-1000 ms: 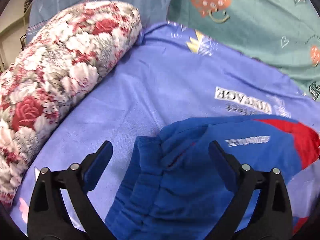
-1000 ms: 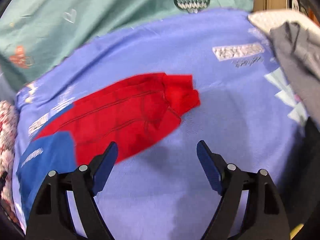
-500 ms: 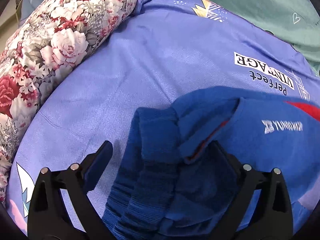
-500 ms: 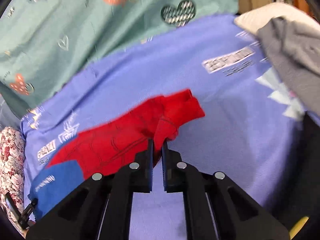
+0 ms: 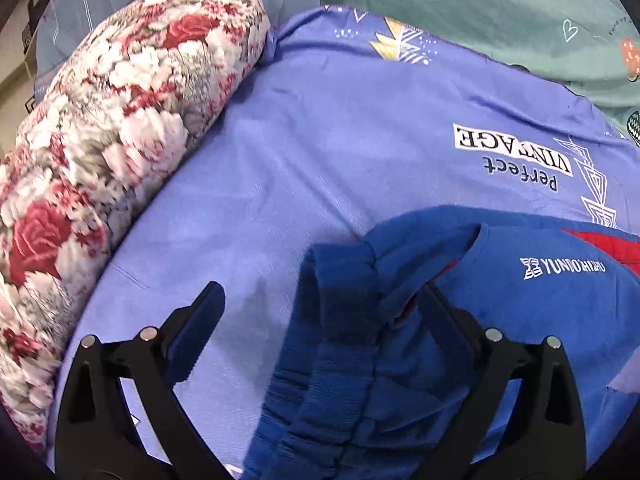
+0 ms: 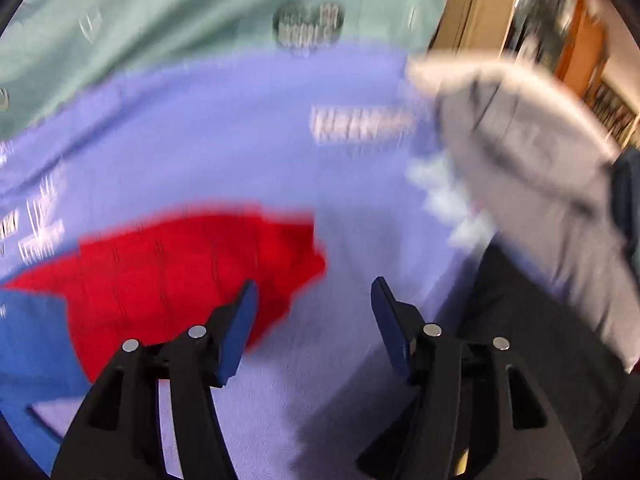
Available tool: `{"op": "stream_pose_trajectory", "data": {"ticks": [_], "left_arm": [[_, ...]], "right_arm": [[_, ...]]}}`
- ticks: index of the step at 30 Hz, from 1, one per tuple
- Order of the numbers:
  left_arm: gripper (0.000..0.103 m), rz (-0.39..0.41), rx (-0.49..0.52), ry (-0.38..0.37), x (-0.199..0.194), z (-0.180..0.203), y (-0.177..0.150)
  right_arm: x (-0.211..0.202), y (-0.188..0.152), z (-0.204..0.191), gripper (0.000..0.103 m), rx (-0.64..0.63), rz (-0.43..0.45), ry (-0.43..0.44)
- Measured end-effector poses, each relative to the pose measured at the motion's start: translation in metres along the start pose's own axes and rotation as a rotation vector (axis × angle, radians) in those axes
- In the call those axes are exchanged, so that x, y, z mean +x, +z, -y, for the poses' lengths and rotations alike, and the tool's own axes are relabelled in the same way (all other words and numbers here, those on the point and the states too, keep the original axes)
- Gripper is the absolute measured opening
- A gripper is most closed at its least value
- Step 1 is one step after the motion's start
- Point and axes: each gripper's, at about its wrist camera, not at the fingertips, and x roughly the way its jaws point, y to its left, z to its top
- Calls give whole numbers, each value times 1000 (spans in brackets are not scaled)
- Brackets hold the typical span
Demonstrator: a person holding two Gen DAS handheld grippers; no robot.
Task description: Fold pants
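Observation:
The pants are blue at the waist and red at the legs, lying on a purple-blue sheet. In the left wrist view my left gripper is open, its jaws either side of the bunched blue elastic waistband, with the right finger tucked against a fold of the fabric. In the right wrist view, which is blurred, my right gripper is open and empty just above the sheet, at the red leg end, with its left finger over the red cloth's edge.
A floral pillow lies along the left of the sheet. A green patterned blanket lies at the far side. A grey garment and dark cloth lie to the right of the red leg end.
My right gripper was shut at the red leg end half a second ago and has opened, letting go of it. The left gripper stays open over the waistband, its view shifted slightly.

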Motion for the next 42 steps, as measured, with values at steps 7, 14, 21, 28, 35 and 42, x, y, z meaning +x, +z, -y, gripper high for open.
{"op": "stream_pose_trajectory", "data": {"ticks": [7,14,21,28,35,42], "left_arm": [[99,-27,-6,-91,4,14,-7],[101,-147,-61,-157,46,1,-13],[101,-130,26,-218,36,-5,4],[101,-124,160,-289,20,12,8],[101,-101,169,-266,19,6,20],[95,-212,234,-305,67,14,45]], "right_arm": [[54,-4,-111,27,-191,-226,479],[91,6,-113,27,-245,-211,307],[61,3,-114,46,-367,-106,310],[34,-9,-194,58,-540,-125,528],[60,-4,-191,66,-598,-110,298],[57,6,-197,66,-699,-66,319]]}}
